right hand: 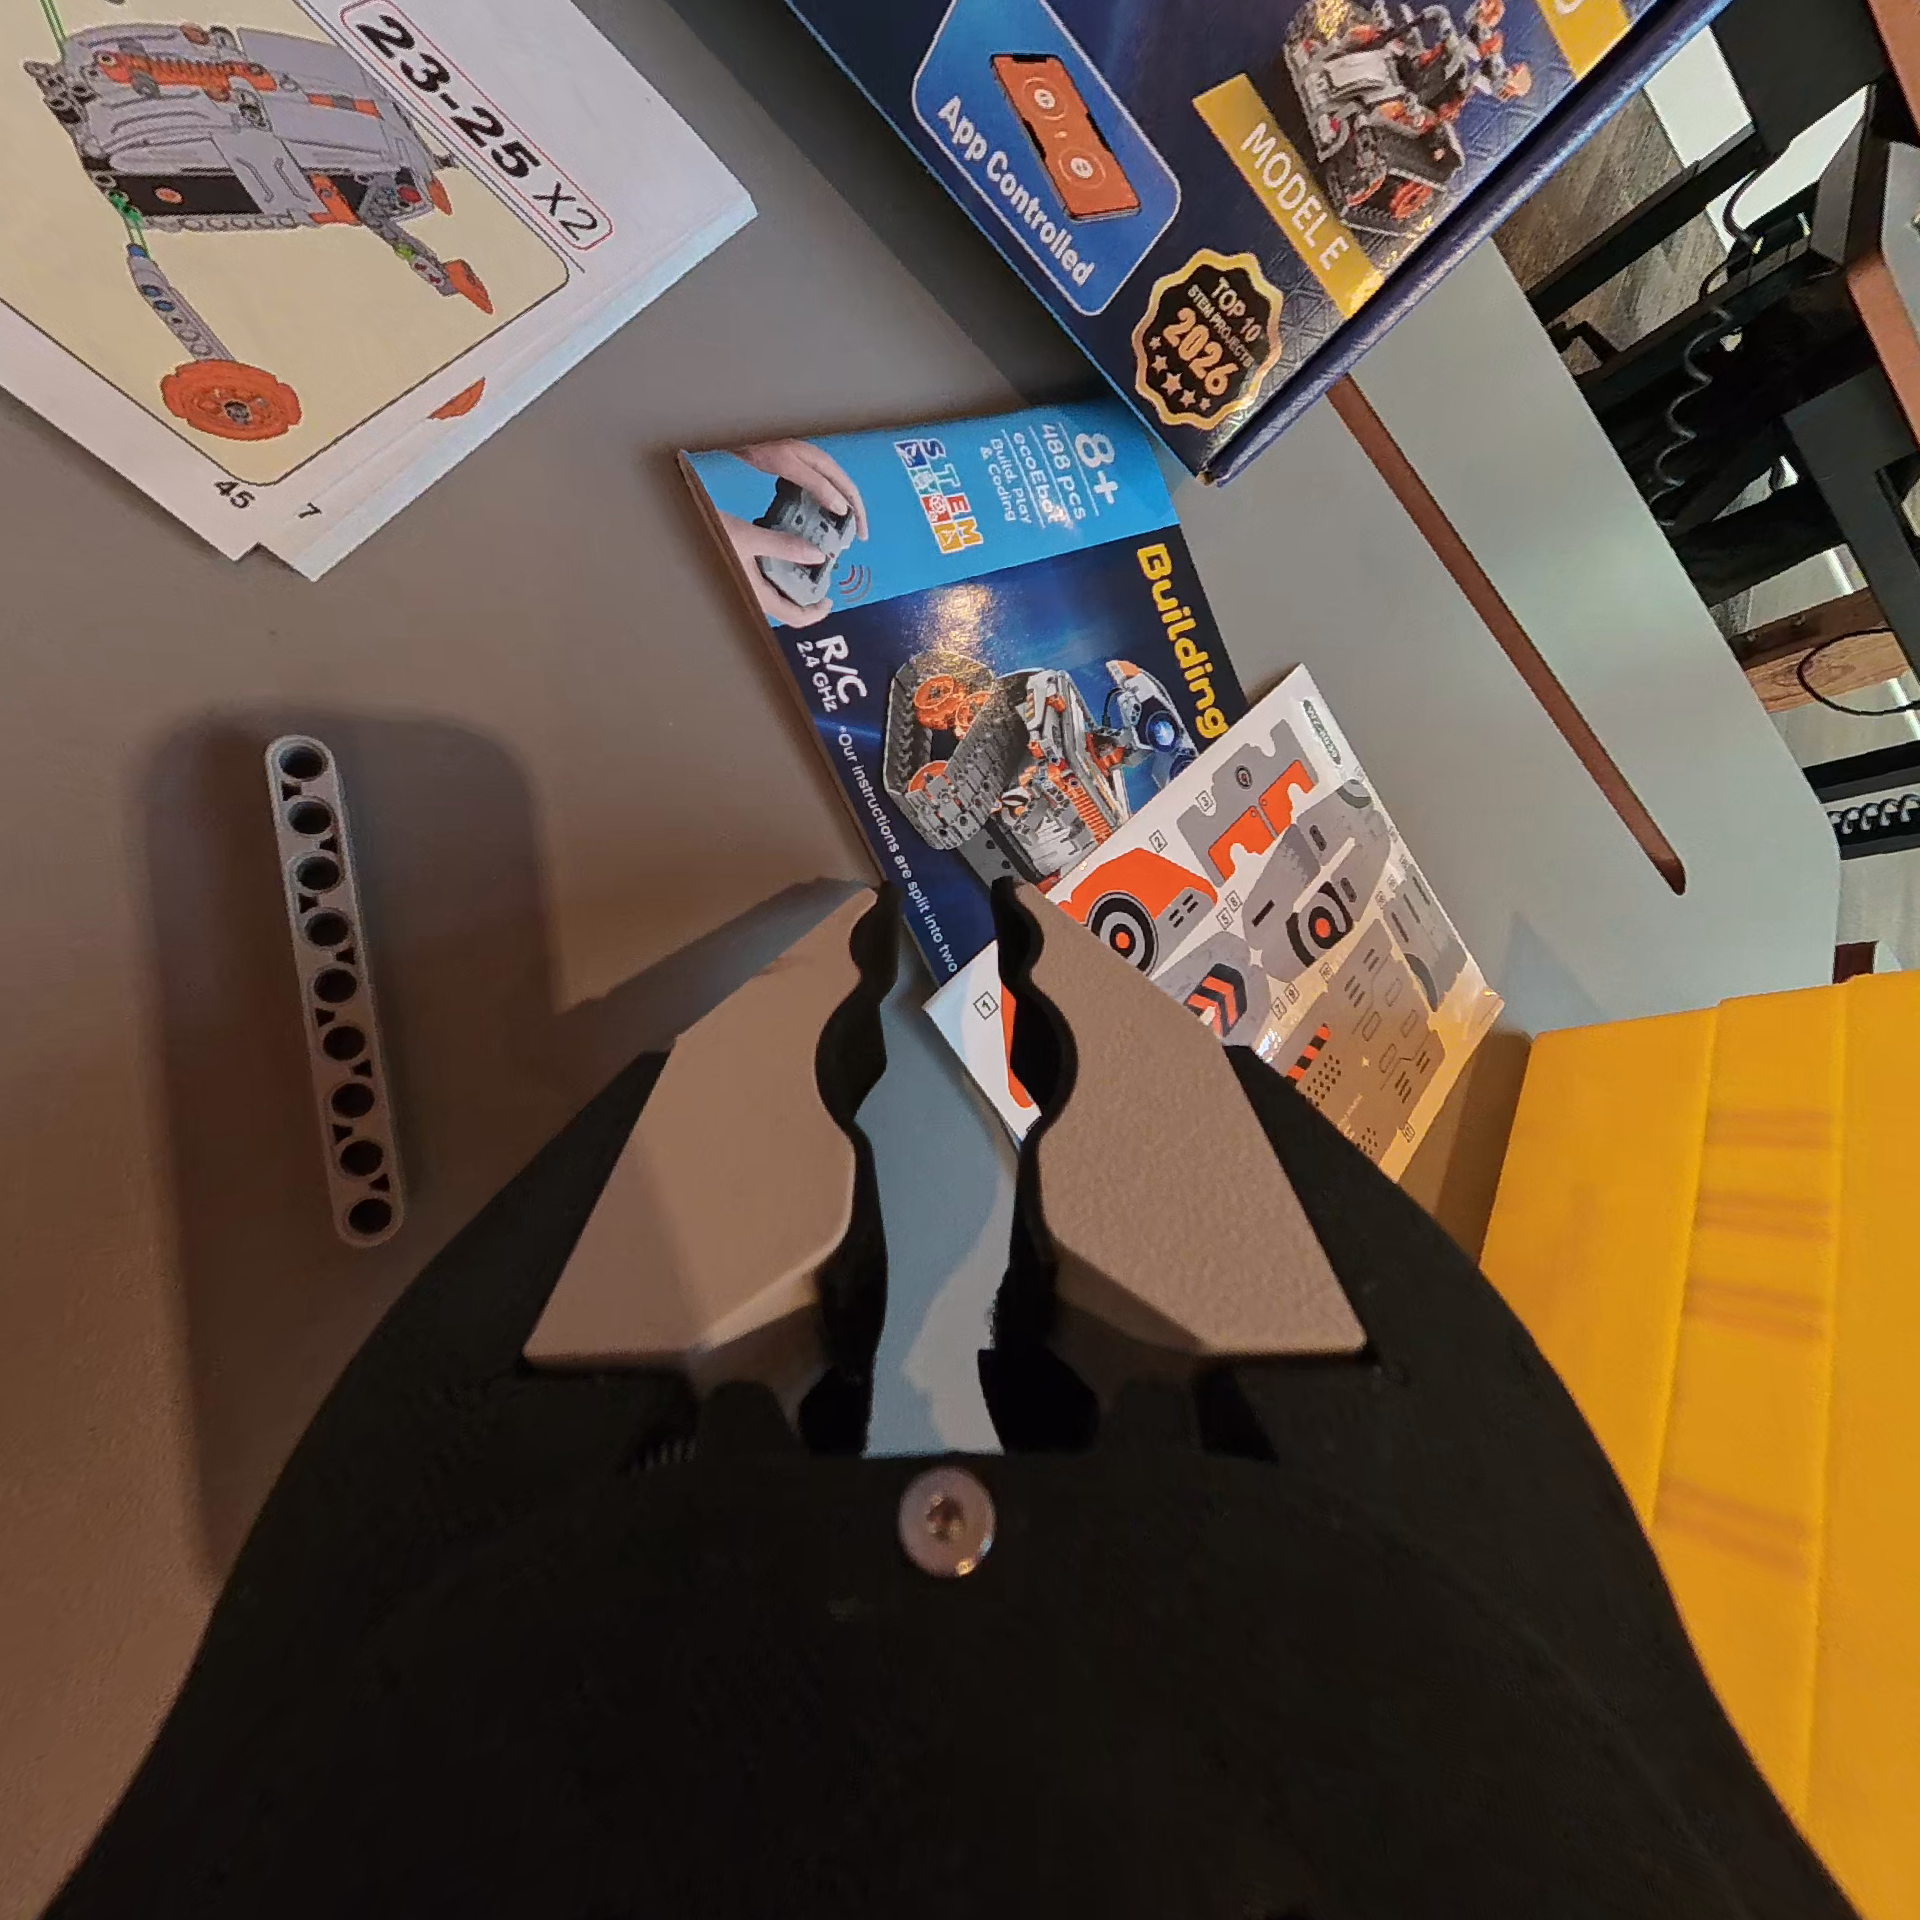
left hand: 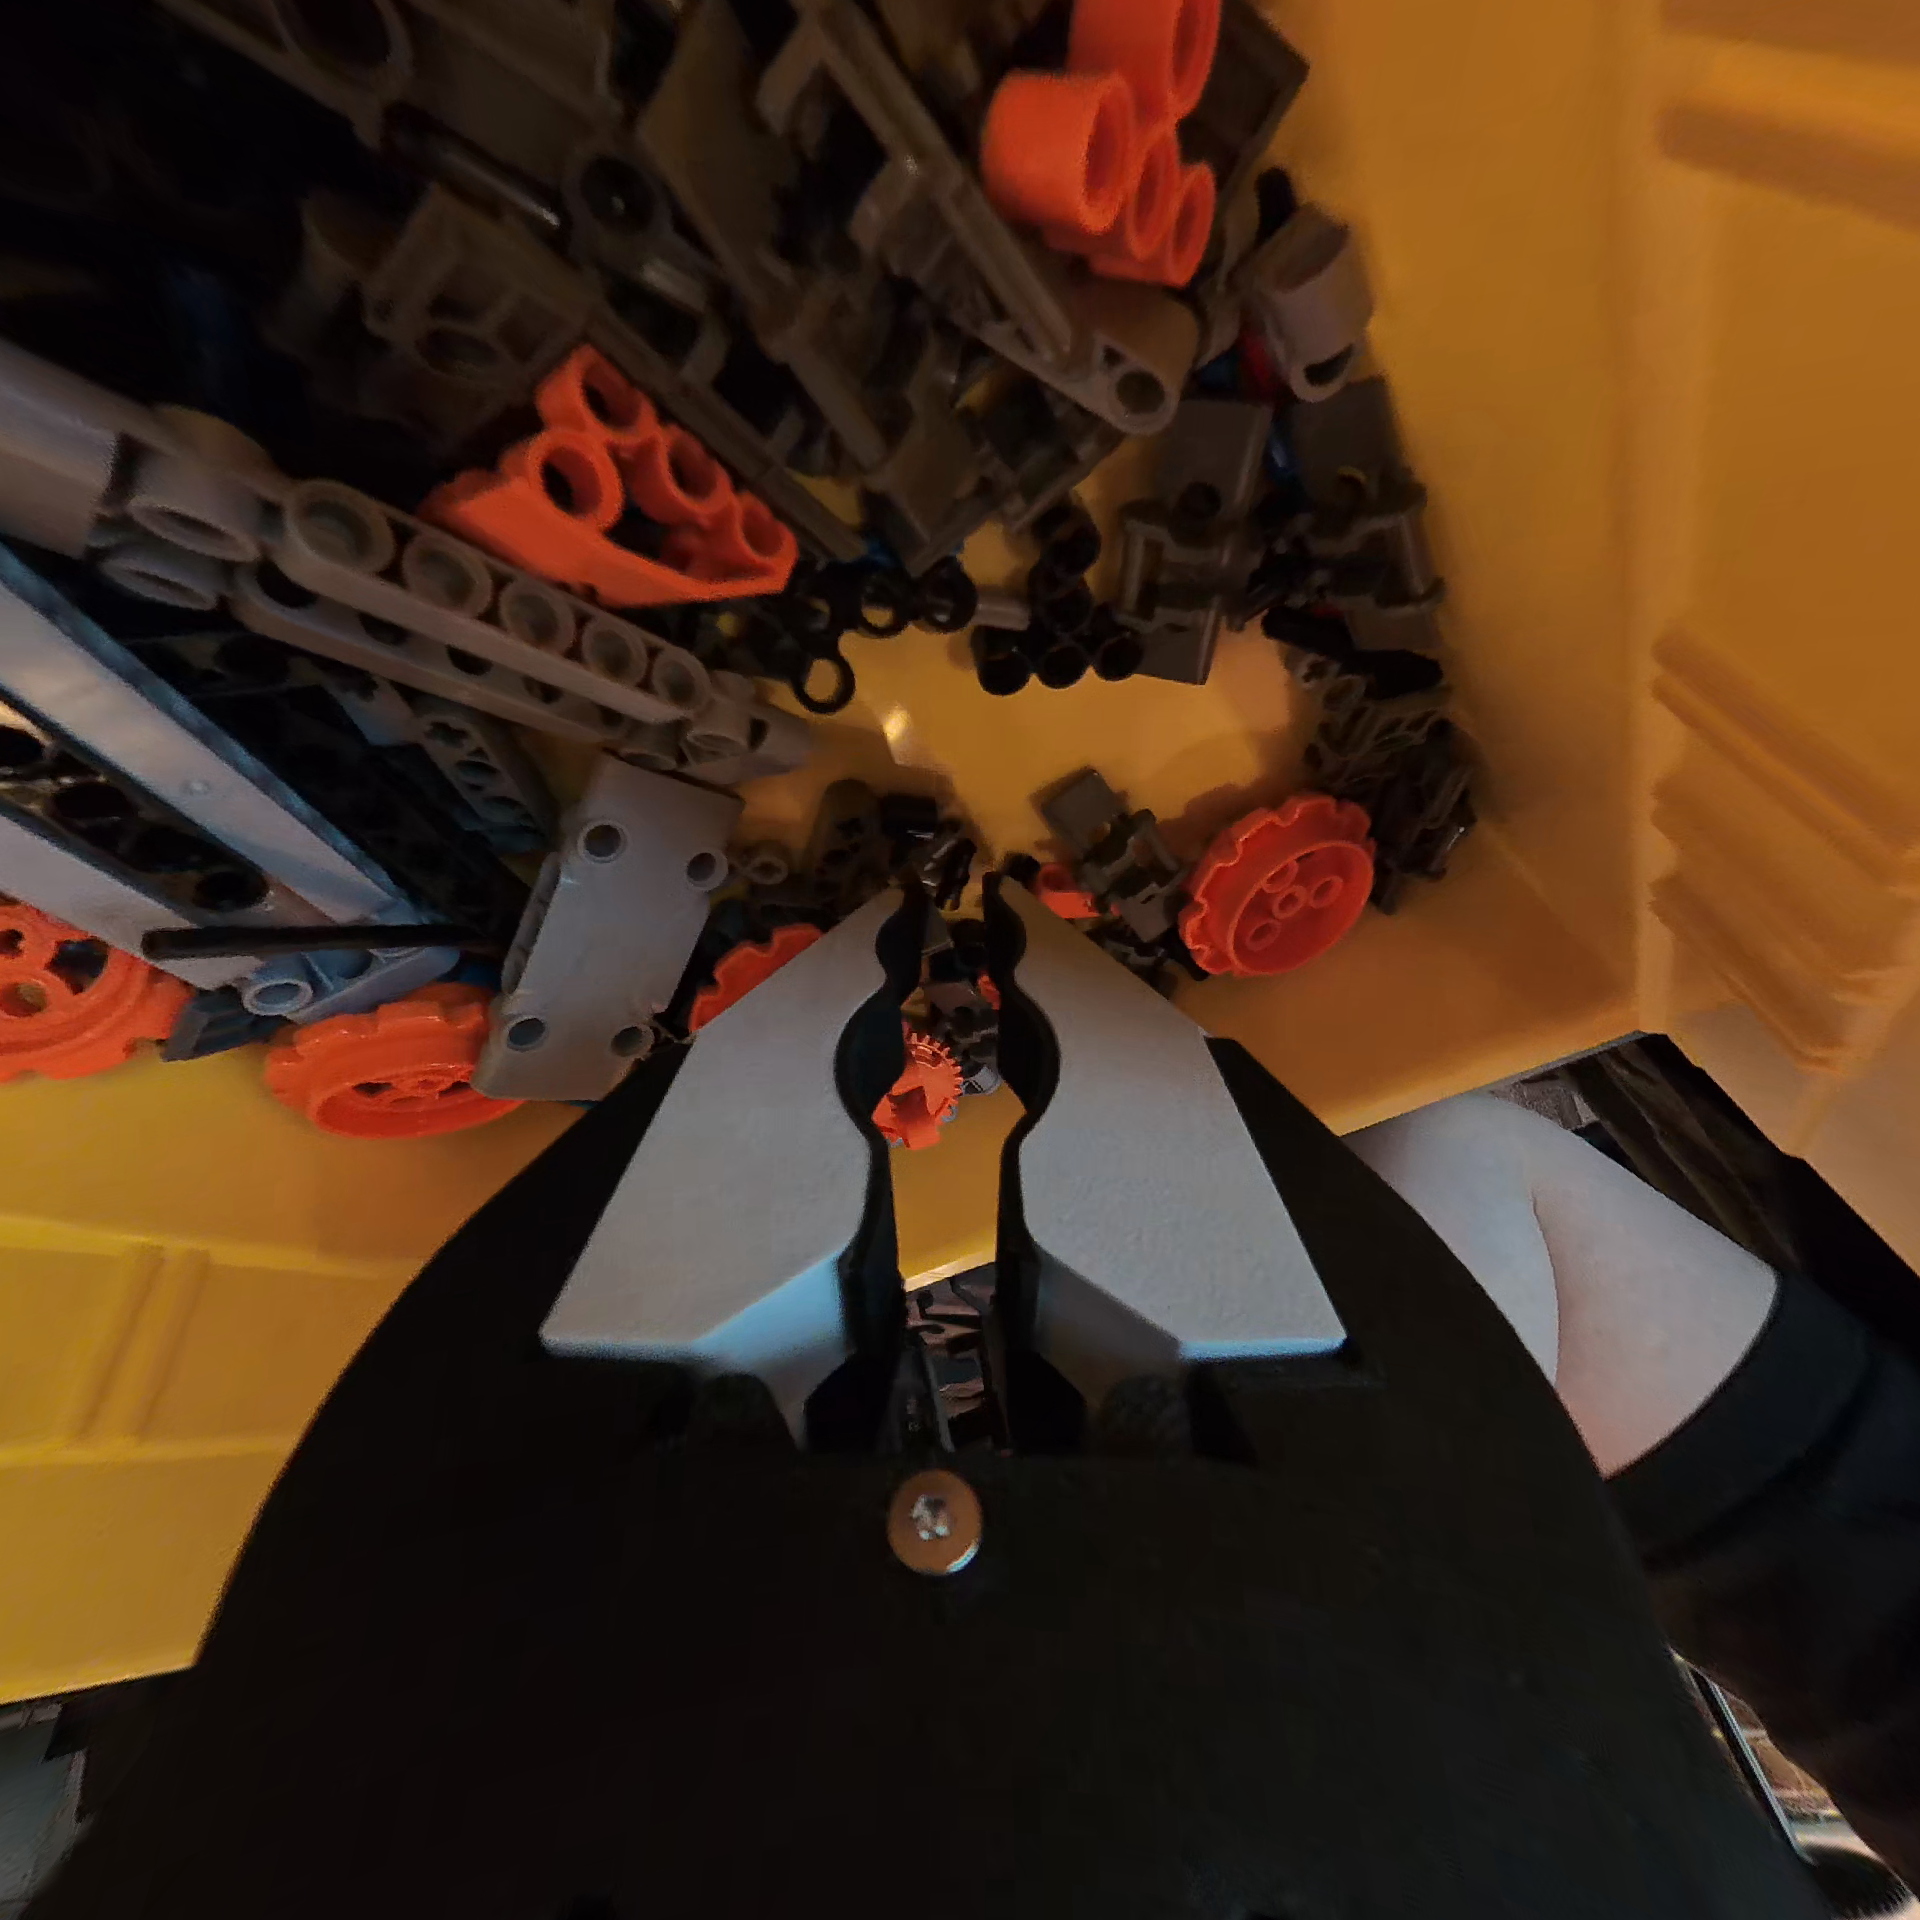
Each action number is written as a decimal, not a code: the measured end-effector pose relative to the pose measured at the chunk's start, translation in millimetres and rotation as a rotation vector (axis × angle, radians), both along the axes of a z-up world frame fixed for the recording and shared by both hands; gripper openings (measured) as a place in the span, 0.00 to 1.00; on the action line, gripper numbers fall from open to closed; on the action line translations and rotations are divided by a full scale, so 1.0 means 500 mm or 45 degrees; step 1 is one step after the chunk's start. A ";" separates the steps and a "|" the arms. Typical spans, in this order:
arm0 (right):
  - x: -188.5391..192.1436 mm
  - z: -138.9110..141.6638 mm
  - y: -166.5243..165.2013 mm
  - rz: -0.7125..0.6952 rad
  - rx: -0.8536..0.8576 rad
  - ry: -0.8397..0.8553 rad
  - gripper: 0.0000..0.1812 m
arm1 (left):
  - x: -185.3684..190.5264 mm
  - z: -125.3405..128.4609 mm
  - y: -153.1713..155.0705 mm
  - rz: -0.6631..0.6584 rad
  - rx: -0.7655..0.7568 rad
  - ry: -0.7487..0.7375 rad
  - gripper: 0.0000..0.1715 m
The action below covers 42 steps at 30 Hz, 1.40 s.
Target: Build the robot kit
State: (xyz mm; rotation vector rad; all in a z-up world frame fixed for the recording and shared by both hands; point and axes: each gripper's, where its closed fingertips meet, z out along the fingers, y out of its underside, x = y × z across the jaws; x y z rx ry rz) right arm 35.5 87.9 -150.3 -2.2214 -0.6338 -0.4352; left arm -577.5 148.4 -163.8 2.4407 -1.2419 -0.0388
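Inside a yellow bin (left hand: 1455, 582), the left gripper (left hand: 954, 891) was pictured with its fingers drawn to a narrow gap, nothing clearly pinched between them. Its tips were lowered to a clutter of small black pins (left hand: 940, 847) at the rim of a bare yellow patch of the bin's floor. A small orange gear (left hand: 916, 1081) was seen through the gap, lying beneath the fingers (whether it was touched could not be told). An orange toothed wheel (left hand: 1280, 885) lay just to the right of the tips, a pale grey block (left hand: 613, 925) to their left, and a long grey holed beam (left hand: 488, 613) farther up among darker parts. The bin's wall rose close on the right; the only open floor was the small patch ahead of the tips.

Meanwhile the right gripper (right hand: 943, 896) was held over a grey table (right hand: 582, 665), its fingers likewise narrowly parted and nothing gripped. A grey holed beam (right hand: 332, 987) lay flat well to the left of the fingers, apart from them, with bare tabletop around it. Just ahead of the tips lay a blue booklet (right hand: 966, 623), partly overlapped by a sticker sheet (right hand: 1299, 883) that ran under the right finger. An open instruction manual (right hand: 312, 260) was seen at upper left, a blue box (right hand: 1247, 187) at upper right, and the yellow bin's edge (right hand: 1683, 1351) at the right.
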 end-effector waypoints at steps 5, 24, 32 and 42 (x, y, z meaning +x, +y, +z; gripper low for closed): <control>-0.001 0.000 -0.001 0.002 -0.002 0.001 0.09 | -0.007 0.000 0.002 -0.012 0.004 0.031 0.01; -0.029 0.035 -0.007 0.067 0.077 -0.015 0.09 | 0.264 0.355 -0.085 -0.460 0.407 -1.332 0.02; -0.054 0.050 -0.012 0.117 0.121 0.009 0.09 | 0.527 0.358 -0.284 -0.314 0.174 -1.320 0.02; -0.061 0.064 -0.016 0.146 0.155 0.071 0.09 | 0.694 0.047 -0.323 -0.447 0.318 -0.520 0.02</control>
